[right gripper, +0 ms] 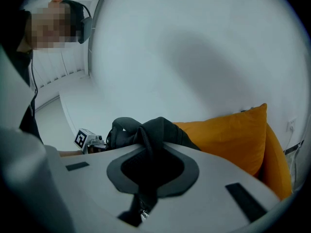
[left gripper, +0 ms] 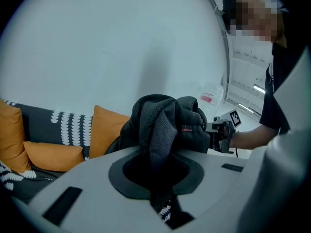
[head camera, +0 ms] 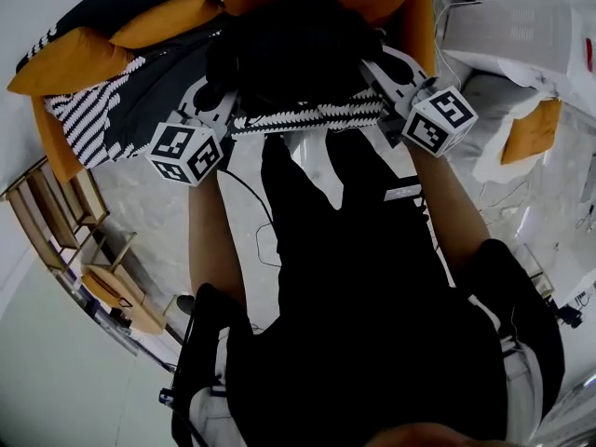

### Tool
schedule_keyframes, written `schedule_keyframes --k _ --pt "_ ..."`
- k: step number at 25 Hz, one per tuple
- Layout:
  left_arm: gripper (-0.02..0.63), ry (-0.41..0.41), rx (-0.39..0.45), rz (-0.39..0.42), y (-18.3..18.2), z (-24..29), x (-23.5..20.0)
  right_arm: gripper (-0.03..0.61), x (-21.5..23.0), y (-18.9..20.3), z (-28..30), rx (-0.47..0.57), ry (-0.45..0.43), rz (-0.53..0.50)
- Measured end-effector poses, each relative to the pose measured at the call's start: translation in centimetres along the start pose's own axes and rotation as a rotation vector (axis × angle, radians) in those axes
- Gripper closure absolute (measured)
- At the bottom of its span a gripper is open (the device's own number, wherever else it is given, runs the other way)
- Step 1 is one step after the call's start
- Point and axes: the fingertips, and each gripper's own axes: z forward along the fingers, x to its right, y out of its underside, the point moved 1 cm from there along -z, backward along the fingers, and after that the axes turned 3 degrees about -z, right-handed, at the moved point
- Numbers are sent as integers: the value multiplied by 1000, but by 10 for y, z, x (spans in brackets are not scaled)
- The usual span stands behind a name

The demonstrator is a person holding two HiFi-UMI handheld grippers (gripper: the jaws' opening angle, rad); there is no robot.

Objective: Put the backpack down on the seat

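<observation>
Head view: left gripper (head camera: 216, 101), jaws narrow, pinching a fold of the black backpack (head camera: 298, 49). Right gripper (head camera: 377, 71) jaws likewise pinch its other side. Backpack is held between them over the sofa seat (head camera: 140, 110), orange cushions (head camera: 74, 59) beside it. Red tag (left gripper: 187, 128) on backpack, writing unreadable.

Bright, even indoor light; strong fisheye warp; dark vignetted corners

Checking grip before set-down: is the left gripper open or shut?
Shut on the backpack: the left gripper pinches its black fabric between nearly closed jaws.
</observation>
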Motion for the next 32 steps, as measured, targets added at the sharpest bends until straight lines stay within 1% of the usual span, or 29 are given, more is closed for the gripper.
schedule_keyframes --k 4,6,8,11,14,17,21,24,32 --pt "557 0 -29 -34 17 22 -9 531 24 17 8 -24 15 47" --pt "557 2 -20 -46 19 30 -12 531 33 20 10 -24 11 53" --pt "557 -4 -10 -46 15 36 -17 531 39 18 15 -16 -2 46" --pt "557 -20 -17 -41 13 49 -28 531 51 17 26 -20 -6 26" --pt "555 -30 -24 -83 20 66 -44 531 66 22 37 -41 6 9" --pt "554 -50 -17 -123 25 81 -64 531 78 29 52 -58 40 -17" --pt "551 -58 -12 -165 28 95 -84 531 95 32 73 -54 78 -42" --pt "549 -56 -22 -164 26 107 -96 531 113 32 88 -65 112 -61" --pt "546 -100 -113 -130 28 145 -116 528 162 42 118 -164 207 -105"
